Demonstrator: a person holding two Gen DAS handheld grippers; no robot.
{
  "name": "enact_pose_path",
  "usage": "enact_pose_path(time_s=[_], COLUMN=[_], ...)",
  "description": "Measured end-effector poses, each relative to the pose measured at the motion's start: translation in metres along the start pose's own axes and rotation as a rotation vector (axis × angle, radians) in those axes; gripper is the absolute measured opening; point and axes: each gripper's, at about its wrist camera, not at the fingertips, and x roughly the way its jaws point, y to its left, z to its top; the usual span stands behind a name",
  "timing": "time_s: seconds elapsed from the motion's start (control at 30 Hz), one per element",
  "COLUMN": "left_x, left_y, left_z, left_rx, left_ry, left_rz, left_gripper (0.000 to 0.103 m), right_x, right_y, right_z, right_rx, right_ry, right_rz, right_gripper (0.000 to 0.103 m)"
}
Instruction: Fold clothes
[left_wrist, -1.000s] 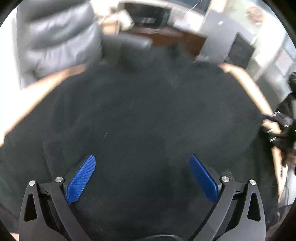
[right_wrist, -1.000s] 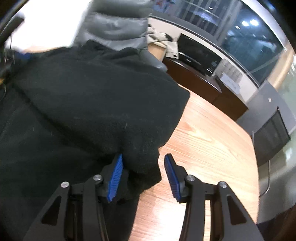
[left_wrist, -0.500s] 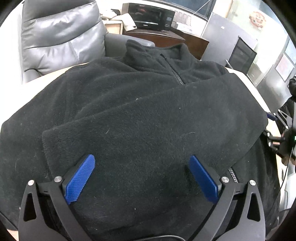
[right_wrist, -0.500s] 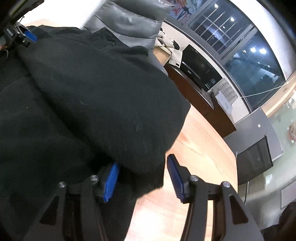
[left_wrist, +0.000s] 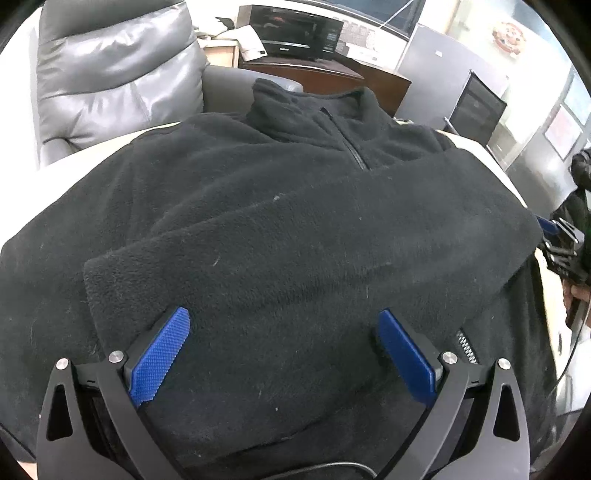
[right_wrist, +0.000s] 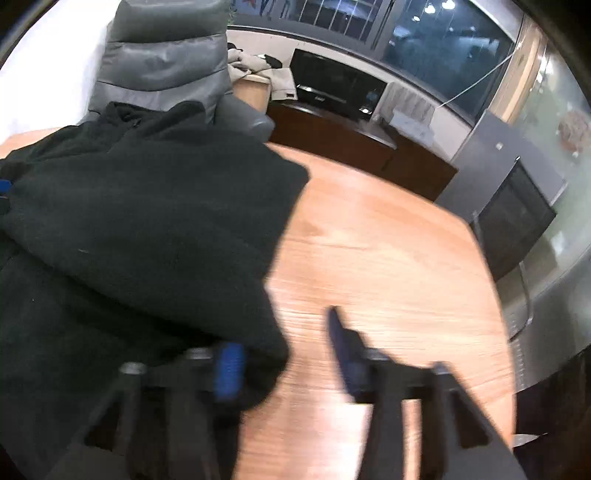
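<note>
- The black fleece jacket (left_wrist: 280, 229) lies spread over the wooden bench (right_wrist: 388, 258), collar toward the far edge and zip uppermost.
- One sleeve (left_wrist: 314, 258) is folded across the chest and lies diagonally, cuff toward the near left of the bench.
- Left tool (left_wrist: 282, 354): jaws wide apart, hovering over the folded sleeve. Nothing is gripped; whether the pads (left_wrist: 159, 360) touch the fleece cannot be told.
- Right tool (right_wrist: 284, 354): image blurred by motion. Jaws stand apart at the right edge of the garment, the left pad against or under the fleece hem, the other over bare wood. No grip on the cloth is evident.
- Judgement: the sleeve-fold stage looks complete on this side. The step in hand appears to be taking hold of the right side or hem for the next fold.
- Next move calls for the right tool to close on the fleece edge, and for the left tool to pin or pick up its own side so the sleeve does not slide off.
- Thick fleece is likely to spring back; a firm bite on several layers is advised.
- Surroundings: grey leather chair (left_wrist: 118, 70) just beyond the far edge, near the collar; microwave (left_wrist: 291, 31) on a dark cabinet (right_wrist: 351, 147) well behind.
- Bare wood lies to the right of the garment; no obstruction is seen there.
</note>
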Motion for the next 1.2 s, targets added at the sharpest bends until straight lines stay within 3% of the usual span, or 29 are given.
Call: enact_pose_path(time_s=[0.07,0.3,0.4,0.5,0.57,0.67,0.73,0.8,0.9,1.0,1.07,1.1,1.2], left_x=[-0.002,-0.004,0.002,0.004,0.003,0.004,0.006,0.007,0.007,0.004,0.002,0.002,0.005], left_y=[-0.002,-0.005,-0.015,-0.022,-0.023,-0.023,-0.023,-0.022,-0.021,-0.02,-0.018,-0.018,-0.022], left_z=[0.0,-0.005,-0.006,-0.006,-0.008,-0.008,-0.006,-0.006,-0.006,-0.006,-0.007,-0.008,-0.009], left_rx=[0.002,0.043,0.076,0.081,0.072,0.064,0.068,0.075,0.061,0.031,0.019,0.024,0.061], left_ry=[0.01,0.023,0.026,0.017,0.011,0.011,0.012,0.009,-0.005,-0.011,-0.017,-0.02,-0.025], left_rz=[-0.027,0.0,0.035,0.058,0.068,0.08,0.084,0.086,0.089,0.09,0.081,0.081,0.107], left_gripper=[0.103,0.103,0.103,0.103,0.103,0.103,0.103,0.103,0.103,0.103,0.103,0.103,0.103], right_x=[-0.006,-0.032,-0.061,-0.083,-0.068,0.0,0.044,0.065,0.08,0.066,0.049,0.033,-0.013], right_y=[-0.008,-0.019,-0.029,-0.033,-0.028,-0.002,0.006,0.007,-0.002,0.0,-0.018,-0.026,-0.018], right_z=[-0.008,-0.021,-0.012,0.017,0.04,0.058,0.061,0.065,0.076,0.071,0.07,0.062,0.013], right_rx=[-0.021,-0.085,-0.045,0.009,0.039,-0.01,-0.045,-0.051,0.008,-0.005,0.044,0.085,0.14], right_ry=[0.003,0.129,0.147,0.007,-0.039,0.057,0.112,0.08,0.078,0.075,0.009,-0.031,-0.076], right_rz=[0.009,0.156,0.355,0.437,0.479,0.483,0.436,0.373,0.344,0.339,0.359,0.367,0.38], right_gripper=[0.076,0.076,0.076,0.08,0.081,0.077,0.061,0.061,0.066,0.067,0.07,0.079,0.084])
